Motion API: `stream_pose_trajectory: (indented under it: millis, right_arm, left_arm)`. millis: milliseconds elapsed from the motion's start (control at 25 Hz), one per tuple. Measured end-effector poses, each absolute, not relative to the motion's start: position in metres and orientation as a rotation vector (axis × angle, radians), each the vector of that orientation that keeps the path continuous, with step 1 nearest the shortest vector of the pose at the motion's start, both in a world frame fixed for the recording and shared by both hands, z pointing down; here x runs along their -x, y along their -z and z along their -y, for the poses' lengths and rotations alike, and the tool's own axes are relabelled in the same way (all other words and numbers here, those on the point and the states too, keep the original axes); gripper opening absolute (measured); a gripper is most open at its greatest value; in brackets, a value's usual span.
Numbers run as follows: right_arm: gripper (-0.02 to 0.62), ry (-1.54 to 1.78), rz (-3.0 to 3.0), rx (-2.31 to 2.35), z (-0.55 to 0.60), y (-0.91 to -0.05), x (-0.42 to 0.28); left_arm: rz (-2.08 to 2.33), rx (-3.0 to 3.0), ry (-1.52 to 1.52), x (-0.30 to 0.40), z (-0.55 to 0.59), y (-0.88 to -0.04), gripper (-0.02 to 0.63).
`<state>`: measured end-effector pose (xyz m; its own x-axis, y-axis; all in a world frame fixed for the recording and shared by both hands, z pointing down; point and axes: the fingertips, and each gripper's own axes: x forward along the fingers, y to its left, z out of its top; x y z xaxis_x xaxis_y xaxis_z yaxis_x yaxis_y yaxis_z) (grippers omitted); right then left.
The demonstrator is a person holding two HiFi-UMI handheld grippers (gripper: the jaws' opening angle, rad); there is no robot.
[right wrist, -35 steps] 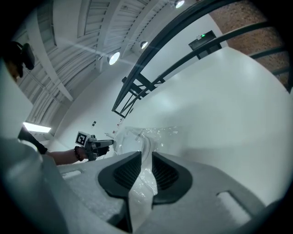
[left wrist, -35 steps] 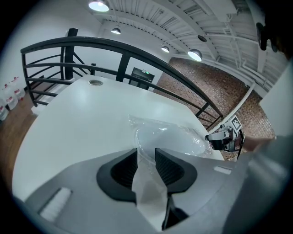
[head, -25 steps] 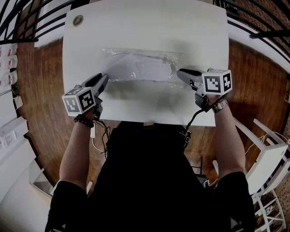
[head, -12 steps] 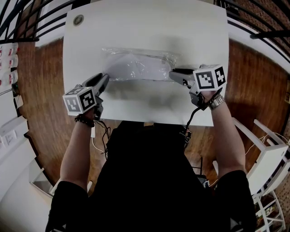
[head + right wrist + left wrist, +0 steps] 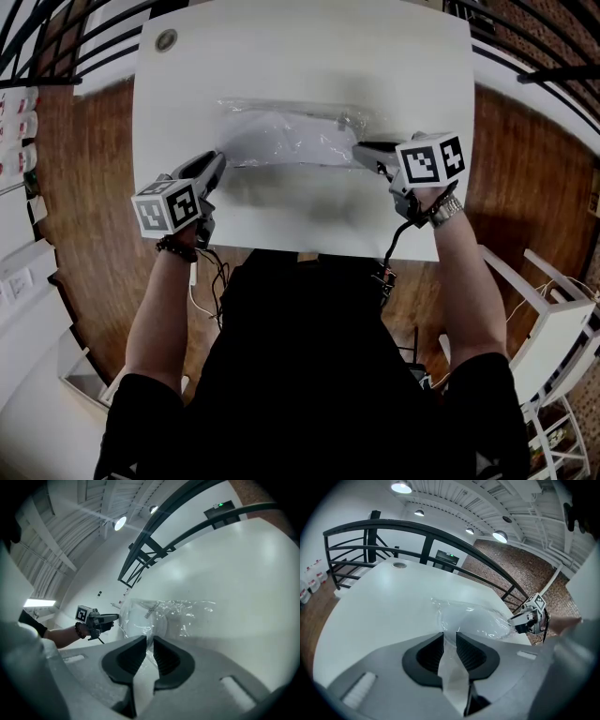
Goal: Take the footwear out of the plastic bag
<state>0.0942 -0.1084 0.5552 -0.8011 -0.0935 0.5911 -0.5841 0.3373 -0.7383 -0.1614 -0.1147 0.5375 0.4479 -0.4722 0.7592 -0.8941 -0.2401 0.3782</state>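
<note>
Now the left gripper point(image 5: 450, 634) is pinched onto the left end of a clear, crinkled plastic bag point(image 5: 291, 136); its jaws have just closed further with film caught between them. The right gripper point(image 5: 150, 640) has likewise just been closing and nips the film at the bag's right end. Between them the bag lies mid-tabletop, its long axis parallel to the near edge of the white tabletop point(image 5: 281, 56). Pale footwear point(image 5: 471, 620) bulges inside, about equally near both hands; which end opens I cannot tell.
</note>
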Motion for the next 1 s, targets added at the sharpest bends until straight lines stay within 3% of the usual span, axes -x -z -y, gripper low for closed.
stream_pose_trajectory:
  millis: [160,840,880,1000]
  right_arm:
    - [0.035,-1.433,2.179,-0.634,0.111,-0.553,-0.1]
    - [0.029,-1.513,2.164,-0.745,0.1,-0.543,-0.132]
    - [0.029,-1.513,2.164,-0.747,0.099,-0.543,-0.132]
    - [0.029,-1.511,2.162,-0.755,0.099,-0.545,-0.131]
  left_arm:
    - [1.162,-1.884,-0.641,0.164,0.115,-0.535,0.064]
    - [1.197,-1.88,-0.622,0.172,0.114,-0.53,0.019]
    - [1.19,-1.883,-0.616,0.17,0.114,-0.53,0.027]
    - [1.15,-1.876,-0.579,0.163,0.113,-0.535,0.163]
